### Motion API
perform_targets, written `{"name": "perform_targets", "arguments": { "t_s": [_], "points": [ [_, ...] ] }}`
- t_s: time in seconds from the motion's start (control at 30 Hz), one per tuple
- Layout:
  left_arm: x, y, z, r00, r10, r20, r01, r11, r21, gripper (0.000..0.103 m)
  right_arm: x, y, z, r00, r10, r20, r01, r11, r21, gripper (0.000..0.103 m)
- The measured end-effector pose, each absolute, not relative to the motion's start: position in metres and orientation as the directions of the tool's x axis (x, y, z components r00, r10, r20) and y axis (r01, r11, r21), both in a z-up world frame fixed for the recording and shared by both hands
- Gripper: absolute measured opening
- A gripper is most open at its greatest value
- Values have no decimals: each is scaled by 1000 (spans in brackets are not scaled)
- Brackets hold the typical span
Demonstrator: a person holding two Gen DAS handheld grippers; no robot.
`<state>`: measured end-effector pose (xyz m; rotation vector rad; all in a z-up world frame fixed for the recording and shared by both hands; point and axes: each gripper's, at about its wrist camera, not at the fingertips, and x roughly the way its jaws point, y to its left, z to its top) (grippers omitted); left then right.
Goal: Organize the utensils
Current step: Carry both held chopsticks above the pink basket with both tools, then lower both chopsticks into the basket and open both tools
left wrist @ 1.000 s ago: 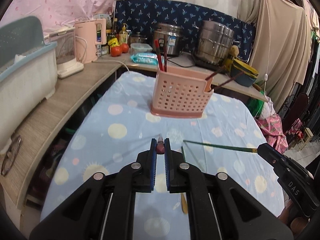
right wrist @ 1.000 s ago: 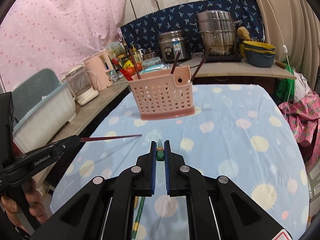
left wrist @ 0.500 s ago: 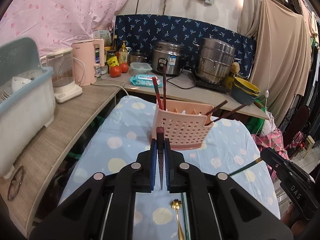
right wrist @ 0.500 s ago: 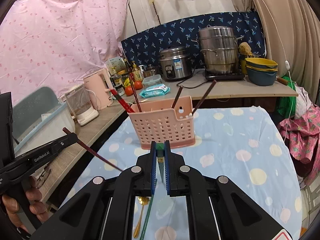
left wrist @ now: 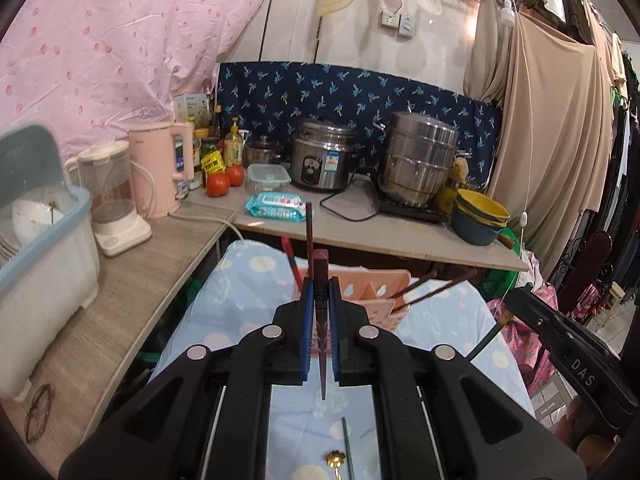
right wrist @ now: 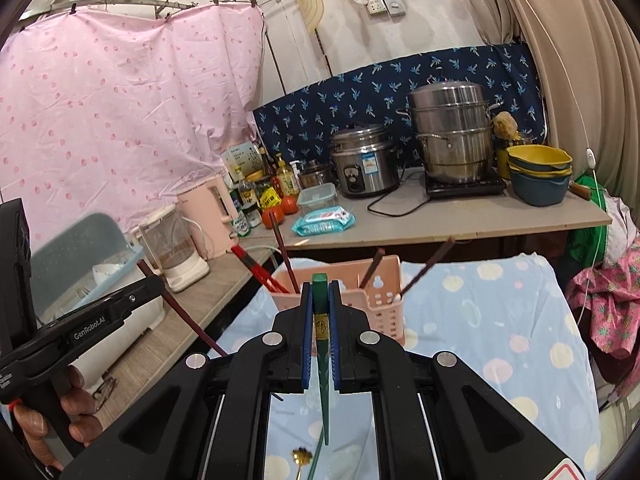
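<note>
My left gripper (left wrist: 320, 292) is shut on a dark red chopstick (left wrist: 321, 344), held upright with its tip down above the table. My right gripper (right wrist: 320, 296) is shut on a green chopstick (right wrist: 323, 380), also upright, tip down. The pink perforated utensil basket (left wrist: 384, 300) (right wrist: 380, 304) stands just beyond both grippers and holds several dark and red chopsticks. A second green chopstick (left wrist: 347, 452) and a gold spoon (left wrist: 335, 460) (right wrist: 302, 458) lie on the blue dotted tablecloth (right wrist: 500, 340) below. The right gripper shows at the right in the left wrist view (left wrist: 516, 300).
A wooden counter (left wrist: 120, 300) runs along the left with a dish rack (left wrist: 44, 256), blender and pink kettle (left wrist: 154, 172). The back shelf holds a rice cooker (left wrist: 322, 160), steamer pot (left wrist: 420, 164), bowls (left wrist: 480, 216) and tomatoes. Glasses (left wrist: 38, 412) lie on the counter.
Both grippers have risen from the table and turned their chopsticks from level to upright. They have come closer to the pink basket.
</note>
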<state>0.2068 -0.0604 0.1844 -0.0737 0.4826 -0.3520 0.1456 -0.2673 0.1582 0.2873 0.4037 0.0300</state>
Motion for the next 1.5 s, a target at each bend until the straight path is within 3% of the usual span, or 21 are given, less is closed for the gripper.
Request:
{"name": "perform_targets", "arguments": {
  "t_s": [0.6, 1.5],
  "points": [
    [274, -94, 247, 880, -346, -325, 325, 938, -121, 7, 228, -304, 240, 975, 14, -220, 54, 953, 298, 7],
    [330, -106, 192, 845, -322, -426, 300, 946, -121, 7, 311, -287, 170, 922, 34, -385, 64, 969, 239, 7]
  ]
}}
